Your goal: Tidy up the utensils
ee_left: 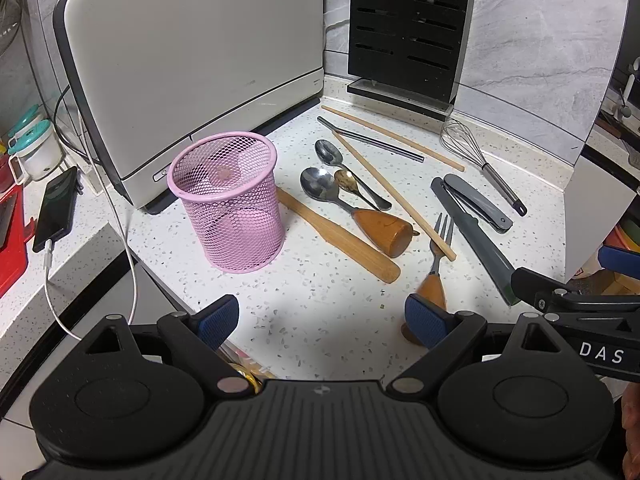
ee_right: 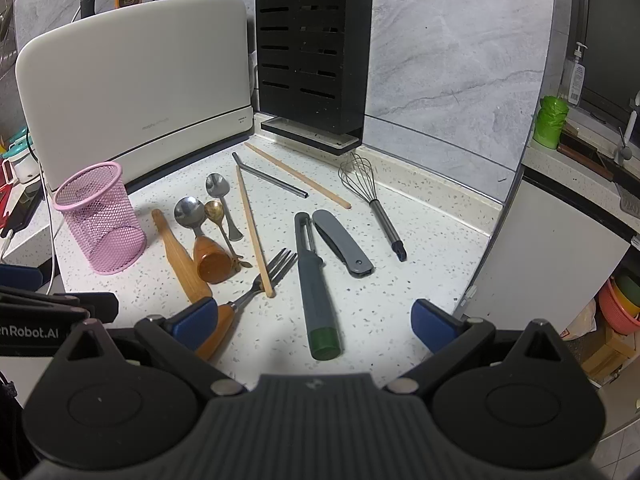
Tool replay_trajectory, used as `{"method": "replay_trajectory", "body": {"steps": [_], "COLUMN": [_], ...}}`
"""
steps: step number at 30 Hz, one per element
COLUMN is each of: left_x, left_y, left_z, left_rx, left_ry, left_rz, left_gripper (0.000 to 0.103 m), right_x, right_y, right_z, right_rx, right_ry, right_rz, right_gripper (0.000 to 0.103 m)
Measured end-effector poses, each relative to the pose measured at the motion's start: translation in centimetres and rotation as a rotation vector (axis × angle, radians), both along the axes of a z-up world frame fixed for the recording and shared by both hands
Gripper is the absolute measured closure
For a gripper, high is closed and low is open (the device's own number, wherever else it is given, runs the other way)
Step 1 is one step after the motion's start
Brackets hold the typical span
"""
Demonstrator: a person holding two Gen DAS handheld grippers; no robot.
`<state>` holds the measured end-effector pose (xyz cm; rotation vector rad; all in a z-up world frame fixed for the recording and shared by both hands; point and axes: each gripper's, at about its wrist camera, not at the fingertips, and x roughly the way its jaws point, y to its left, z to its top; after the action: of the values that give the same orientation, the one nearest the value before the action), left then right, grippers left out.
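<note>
An empty pink mesh cup (ee_left: pixel 230 200) (ee_right: pixel 100 220) stands upright at the left of the speckled counter (ee_left: pixel 320 312). To its right lie loose utensils: a wooden spatula (ee_left: pixel 340 236), three spoons (ee_left: pixel 320 186), chopsticks (ee_left: pixel 394 196), a metal straw (ee_left: pixel 372 140), a whisk (ee_right: pixel 372 200), a wooden-handled fork (ee_right: pixel 260 280), a grey peeler (ee_right: pixel 316 288) and a folding knife (ee_right: pixel 344 240). My left gripper (ee_left: pixel 322 322) hovers open above bare counter in front of the cup. My right gripper (ee_right: pixel 316 318) hangs open over the peeler's green end, the fork handle by its left finger. Neither holds anything.
A white appliance (ee_left: pixel 192 60) and a black slotted knife block (ee_left: pixel 404 28) stand against the marble wall behind the utensils. A phone on a cable (ee_left: pixel 56 208) lies at the left. The counter drops off at the right, beyond the whisk, beside a white cabinet (ee_right: pixel 560 248).
</note>
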<state>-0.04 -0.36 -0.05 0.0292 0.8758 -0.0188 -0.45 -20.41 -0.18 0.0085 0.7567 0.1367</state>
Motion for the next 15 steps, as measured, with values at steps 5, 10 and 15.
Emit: {"method": "replay_trajectory", "body": {"steps": [5, 10, 15], "left_x": [0.0, 0.01, 0.0], "left_y": [0.01, 0.02, 0.03], "left_z": [0.0, 0.0, 0.0], "left_rx": [0.0, 0.0, 0.0], "left_ry": [0.0, 0.0, 0.0], "left_rz": [0.0, 0.0, 0.0], "left_gripper": [0.0, 0.0, 0.0], "right_x": [0.04, 0.04, 0.06], "right_y": [-0.03, -0.01, -0.02], "right_z": [0.02, 0.08, 0.09], "right_rx": [-0.001, -0.001, -0.002], "right_ry": [0.0, 0.0, 0.0], "right_rz": [0.0, 0.0, 0.0], "right_gripper": [0.003, 0.003, 0.003]}}
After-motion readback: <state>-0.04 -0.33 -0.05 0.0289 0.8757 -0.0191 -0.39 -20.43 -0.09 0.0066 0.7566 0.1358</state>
